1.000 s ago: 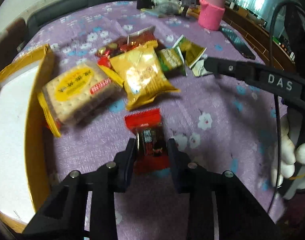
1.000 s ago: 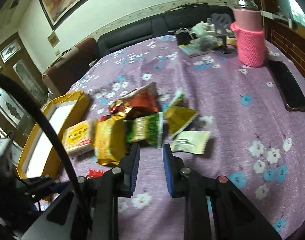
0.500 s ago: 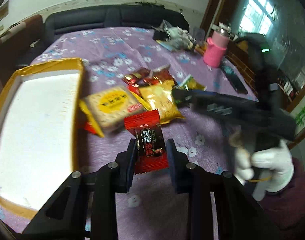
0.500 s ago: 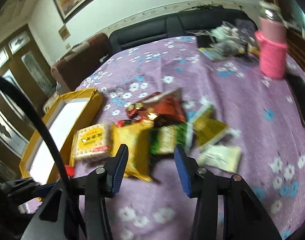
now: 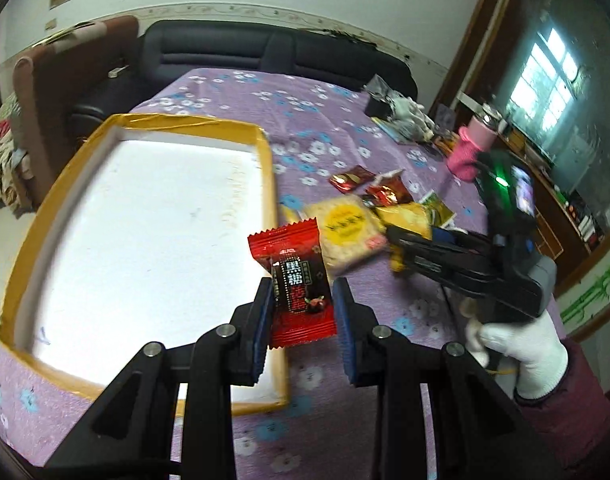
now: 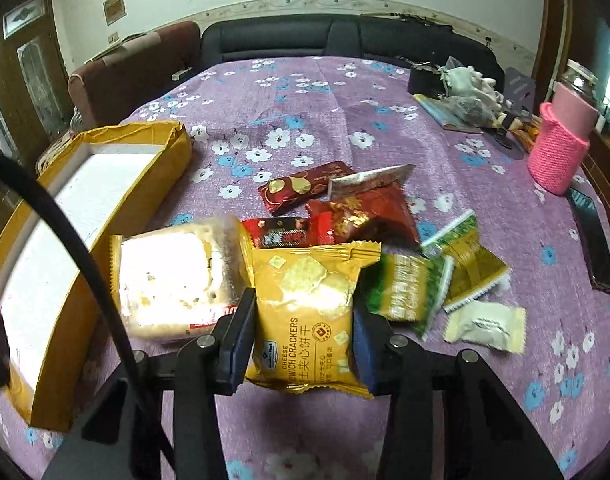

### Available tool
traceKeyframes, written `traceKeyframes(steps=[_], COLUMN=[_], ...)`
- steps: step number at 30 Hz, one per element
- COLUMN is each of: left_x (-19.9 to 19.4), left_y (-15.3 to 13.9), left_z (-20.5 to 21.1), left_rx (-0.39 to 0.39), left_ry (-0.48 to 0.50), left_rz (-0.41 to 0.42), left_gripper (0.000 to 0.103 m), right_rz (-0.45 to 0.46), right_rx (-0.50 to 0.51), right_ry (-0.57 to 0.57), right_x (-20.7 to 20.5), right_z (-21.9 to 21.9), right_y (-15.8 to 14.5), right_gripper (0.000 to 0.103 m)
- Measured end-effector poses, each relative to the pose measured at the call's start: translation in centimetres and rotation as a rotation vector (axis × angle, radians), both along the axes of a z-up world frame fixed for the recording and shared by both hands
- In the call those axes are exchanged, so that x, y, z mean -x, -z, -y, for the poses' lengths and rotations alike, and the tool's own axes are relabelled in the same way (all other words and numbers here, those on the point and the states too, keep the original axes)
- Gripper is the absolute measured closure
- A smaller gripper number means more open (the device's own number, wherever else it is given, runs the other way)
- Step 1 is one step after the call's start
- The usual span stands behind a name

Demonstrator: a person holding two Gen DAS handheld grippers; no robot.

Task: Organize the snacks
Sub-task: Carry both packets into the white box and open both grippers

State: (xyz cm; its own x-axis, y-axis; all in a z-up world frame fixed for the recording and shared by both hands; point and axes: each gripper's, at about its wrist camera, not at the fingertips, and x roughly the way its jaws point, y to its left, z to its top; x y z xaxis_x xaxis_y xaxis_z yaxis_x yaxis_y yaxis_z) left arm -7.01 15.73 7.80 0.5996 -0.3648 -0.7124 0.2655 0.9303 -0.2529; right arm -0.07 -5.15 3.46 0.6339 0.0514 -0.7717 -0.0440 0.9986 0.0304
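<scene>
Gripped between the two fingers of my left gripper (image 5: 303,306) is a red candy packet (image 5: 296,282). The packet stands upright in the air, at the right edge of the yellow box (image 5: 269,184), whose white floor has nothing on it as far as I can see. My right gripper (image 6: 303,322) is open wide around the yellow cheese cracker bag (image 6: 305,308), one finger on each side of it. The fingers look very near to the bag, but I cannot tell if they press it already, and the bag seems to lie on the table (image 6: 305,92).

The other snacks are in a loose heap beside the box: a clear cracker pack (image 6: 177,276) on the left of the yellow bag, a green packet (image 6: 409,288) on its right, some red wrappers (image 6: 353,208) behind, and a small white packet (image 6: 485,326) a little apart.

I think two things can go wrong. The red packet is held only at its narrow middle, and the film is slippery, so it may turn or slide out if I swing it fast to the box; it could then fall on the rim and not inside. On the right side, the cracker pack and the green packet touch the yellow bag, so closing there may catch their edges and drag them, or crush the crackers if I squeeze too hard.
</scene>
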Motion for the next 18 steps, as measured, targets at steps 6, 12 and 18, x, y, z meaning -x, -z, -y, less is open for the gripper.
traceKeyframes(steps=[6, 12, 18], left_x=[0.3, 0.1, -1.0], left_y=[-0.2, -0.4, -0.2], left_z=[-3.0, -5.9, -8.8], left_rx=[0.033, 0.014, -0.028], left_ry=[-0.051, -0.103, -0.152], left_rz=[0.018, 0.029, 0.03], left_gripper=[0.072, 0.072, 0.072], right_rz=[0.07, 0.15, 0.127], right_rx=[-0.082, -0.214, -0.399], right_ry=[0.039, 0.003, -0.216], right_x=[2.8, 4.4, 4.4], right_z=[2.0, 1.2, -4.2], right_y=[-2.5, -6.3, -8.7], right_gripper=[0.06, 0.06, 0.06])
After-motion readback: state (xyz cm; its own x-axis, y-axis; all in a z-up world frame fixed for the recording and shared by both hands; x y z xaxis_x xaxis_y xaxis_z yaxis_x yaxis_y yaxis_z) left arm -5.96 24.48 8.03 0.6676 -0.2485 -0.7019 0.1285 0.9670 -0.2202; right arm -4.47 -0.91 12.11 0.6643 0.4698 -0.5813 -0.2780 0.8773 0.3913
